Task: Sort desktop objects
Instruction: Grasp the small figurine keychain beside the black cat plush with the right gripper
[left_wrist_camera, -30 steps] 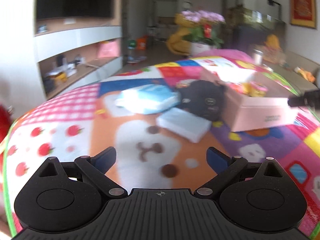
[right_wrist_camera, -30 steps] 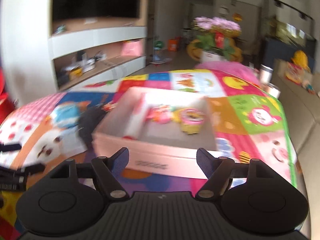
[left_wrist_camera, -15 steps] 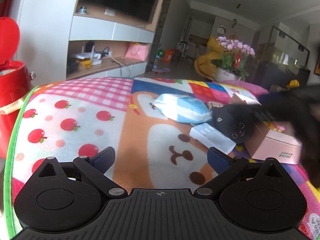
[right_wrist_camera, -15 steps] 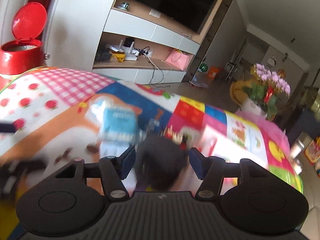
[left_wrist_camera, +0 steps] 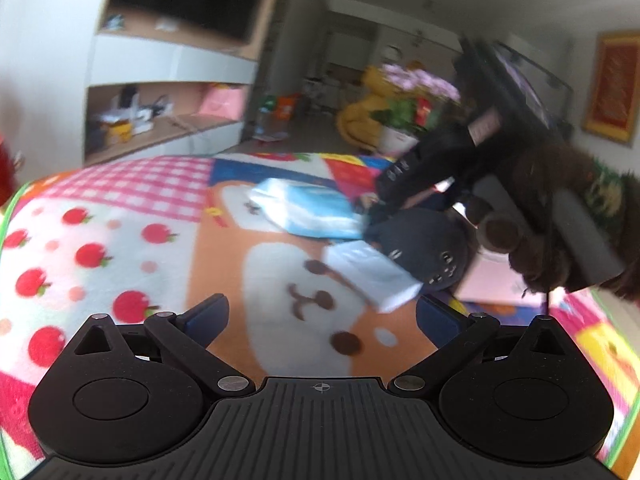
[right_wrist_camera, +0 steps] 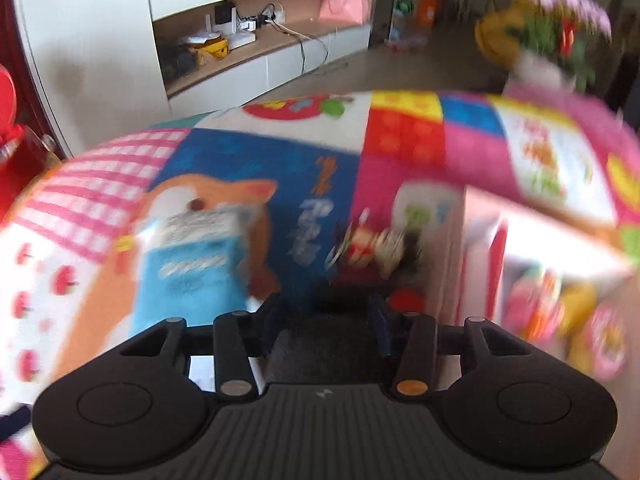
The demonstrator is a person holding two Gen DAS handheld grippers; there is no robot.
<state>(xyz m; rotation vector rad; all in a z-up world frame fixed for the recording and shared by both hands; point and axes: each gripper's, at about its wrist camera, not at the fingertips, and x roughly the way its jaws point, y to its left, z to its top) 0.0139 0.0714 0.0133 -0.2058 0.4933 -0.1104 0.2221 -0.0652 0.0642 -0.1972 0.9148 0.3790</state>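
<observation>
The black round plush (left_wrist_camera: 424,252) is sitting right of centre in the left wrist view, on the patchwork blanket (left_wrist_camera: 160,248), touching a white flat box (left_wrist_camera: 370,278) at its lower left and a blue wipes pack (left_wrist_camera: 308,210) beyond that. Nearest the camera, the left gripper (left_wrist_camera: 322,316) is hanging with its jaws wide apart and nothing between them. Farther in, the right gripper (left_wrist_camera: 374,224) is coming down from the upper right onto the plush's upper left edge; its jaws are closing, and in the right wrist view a dark mass (right_wrist_camera: 324,320) is filling the gap between the fingers (right_wrist_camera: 378,332), though blur is keeping me from telling whether the pads are pressing yet. The plush is looking roughly round, so no long axis is showing; its small face markings are facing the lower right. Sorting is looking partly done: the pink box (right_wrist_camera: 472,264) at the right is already holding a few colourful toys, while the plush, the wipes pack and the white box are waiting outside it.
</observation>
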